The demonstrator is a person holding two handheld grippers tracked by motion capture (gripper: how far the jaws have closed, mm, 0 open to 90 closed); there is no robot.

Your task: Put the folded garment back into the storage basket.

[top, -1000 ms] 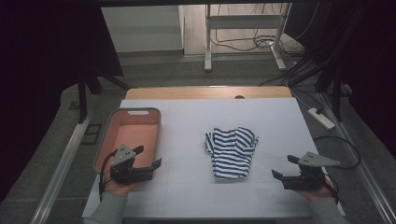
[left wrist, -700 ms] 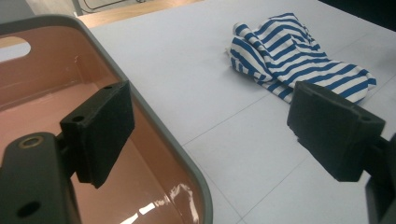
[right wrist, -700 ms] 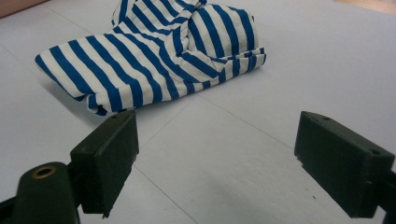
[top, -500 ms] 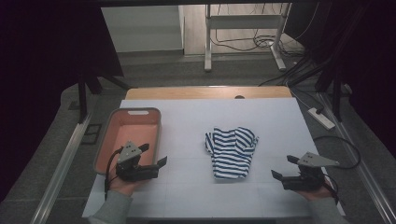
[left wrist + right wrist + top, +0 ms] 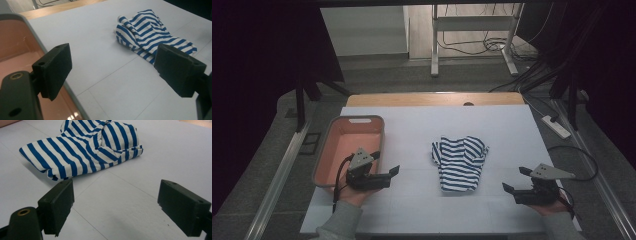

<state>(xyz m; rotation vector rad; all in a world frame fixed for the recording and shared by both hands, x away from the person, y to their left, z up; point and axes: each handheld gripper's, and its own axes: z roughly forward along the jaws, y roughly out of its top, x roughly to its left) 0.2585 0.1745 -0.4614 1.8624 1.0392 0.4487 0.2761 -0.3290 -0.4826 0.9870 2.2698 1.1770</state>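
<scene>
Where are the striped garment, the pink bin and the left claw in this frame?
striped garment (image 5: 459,162), high view, middle of the crumpled cloth.
pink bin (image 5: 357,119), high view, far rim by the handle slot.
left claw (image 5: 391,171), high view, between its open fingertips.

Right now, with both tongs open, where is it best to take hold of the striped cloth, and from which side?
The striped cloth lies crumpled between both tongs. I would probably grip its near edge, where the folded layers lift slightly off the white table. The right tongs already face that edge, so come from the right, low along the table, jaws closing over the fold.
</scene>
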